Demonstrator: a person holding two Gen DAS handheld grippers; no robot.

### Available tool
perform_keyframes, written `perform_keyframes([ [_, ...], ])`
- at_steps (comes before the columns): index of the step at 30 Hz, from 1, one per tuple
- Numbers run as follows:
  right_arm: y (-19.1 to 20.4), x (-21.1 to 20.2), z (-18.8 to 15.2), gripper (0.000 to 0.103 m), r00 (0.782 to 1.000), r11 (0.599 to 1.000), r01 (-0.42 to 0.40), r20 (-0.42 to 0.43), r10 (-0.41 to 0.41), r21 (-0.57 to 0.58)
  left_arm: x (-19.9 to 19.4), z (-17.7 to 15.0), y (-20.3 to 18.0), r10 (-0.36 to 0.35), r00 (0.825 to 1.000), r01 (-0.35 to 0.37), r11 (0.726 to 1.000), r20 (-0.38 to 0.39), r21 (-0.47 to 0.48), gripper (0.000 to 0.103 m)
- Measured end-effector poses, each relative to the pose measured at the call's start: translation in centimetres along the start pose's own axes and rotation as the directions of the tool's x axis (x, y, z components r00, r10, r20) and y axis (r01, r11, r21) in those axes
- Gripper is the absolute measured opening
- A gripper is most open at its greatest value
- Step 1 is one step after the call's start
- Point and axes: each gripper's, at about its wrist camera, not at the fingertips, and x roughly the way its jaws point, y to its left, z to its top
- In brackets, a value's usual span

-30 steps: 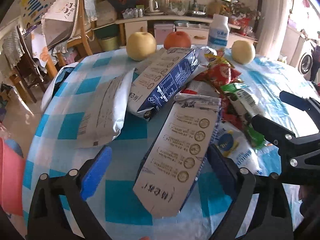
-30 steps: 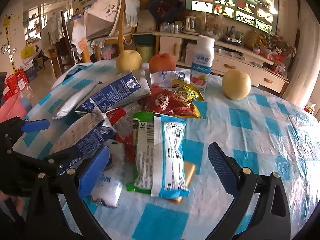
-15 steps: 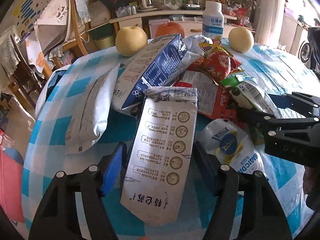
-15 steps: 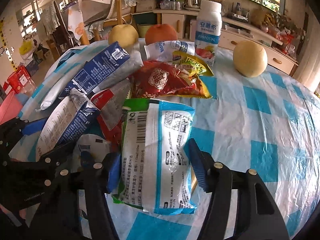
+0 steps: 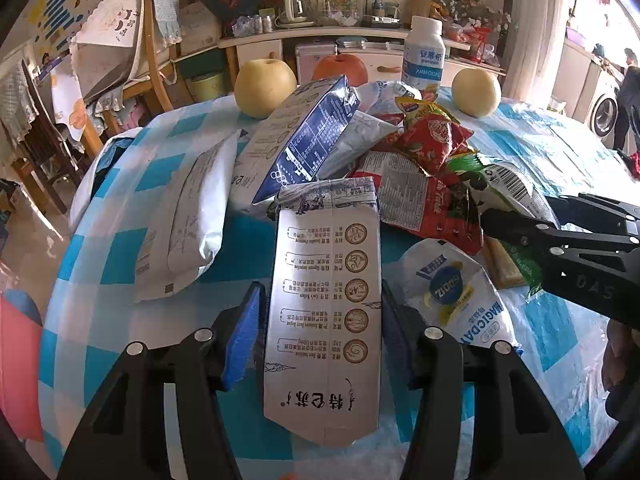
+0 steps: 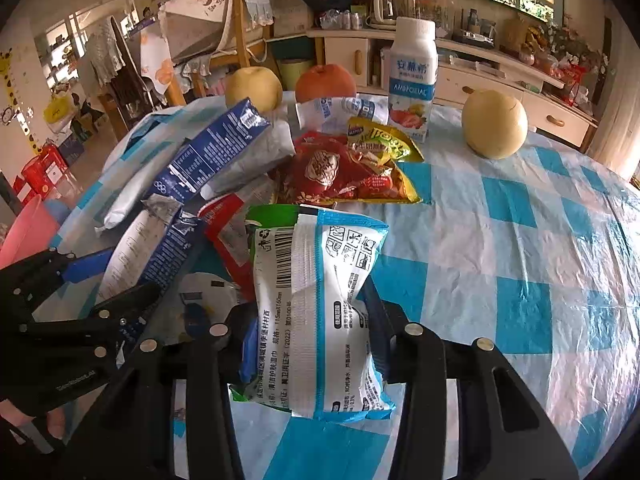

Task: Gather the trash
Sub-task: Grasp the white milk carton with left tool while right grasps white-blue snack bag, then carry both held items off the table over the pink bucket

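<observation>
My left gripper (image 5: 320, 320) is shut on a flattened white milk carton (image 5: 324, 304) lying on the table; its blue pads press the carton's two sides. My right gripper (image 6: 310, 332) is shut on a white and blue wet-wipe packet (image 6: 320, 300), which looks pinched at the waist. The right gripper also shows at the right of the left wrist view (image 5: 568, 248). A heap of trash lies beyond: a blue carton (image 5: 308, 140), a red snack wrapper (image 6: 340, 168), a yellow-green wrapper (image 6: 380, 140), a white round-label pouch (image 5: 460, 296) and a white bag (image 5: 192, 216).
Two yellow pears (image 6: 252, 86) (image 6: 494, 124), an orange fruit (image 6: 324, 80) and an upright yogurt bottle (image 6: 412, 76) stand at the table's far side. The blue-checked tablecloth (image 6: 520, 240) covers the table. A pink bin (image 5: 16, 360) is below the table's left edge.
Both grippers moved forward and closed: the left onto the white milk carton, the right onto the wet-wipe packet. Both were open a second ago.
</observation>
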Motion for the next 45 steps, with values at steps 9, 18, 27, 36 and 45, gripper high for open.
perform_keyframes([
  [9,0.3,-2.6,0.3,0.045,0.998,1.0,0.0,0.069,0.0,-0.009,-3.0,0.0,0.0,0.012,0.996,-0.013,1.0,0.085,0.013,0.056],
  [18,2.0,-5.4,0.1,0.045,0.99,0.998,0.007,0.138,0.001,-0.06,-7.2,0.7,1.2,0.017,0.983,-0.015,1.0,0.183,-0.011,0.056],
  [27,8.2,-7.7,2.1,0.045,0.976,0.976,-0.035,0.205,0.08,-0.215,-11.7,0.0,6.2,0.15,0.957,-0.129,0.987,0.247,-0.1,0.056],
  [36,22.7,-6.4,6.3,0.045,0.944,0.888,-0.206,0.154,0.29,-0.411,-17.1,-4.3,20.4,0.362,0.911,-0.291,0.903,0.195,-0.317,0.056],
  [45,40.9,-1.8,9.9,0.045,0.889,0.759,-0.381,0.017,0.458,-0.529,-19.3,-9.3,36.3,0.522,0.848,-0.434,0.785,0.093,-0.442,0.056],
])
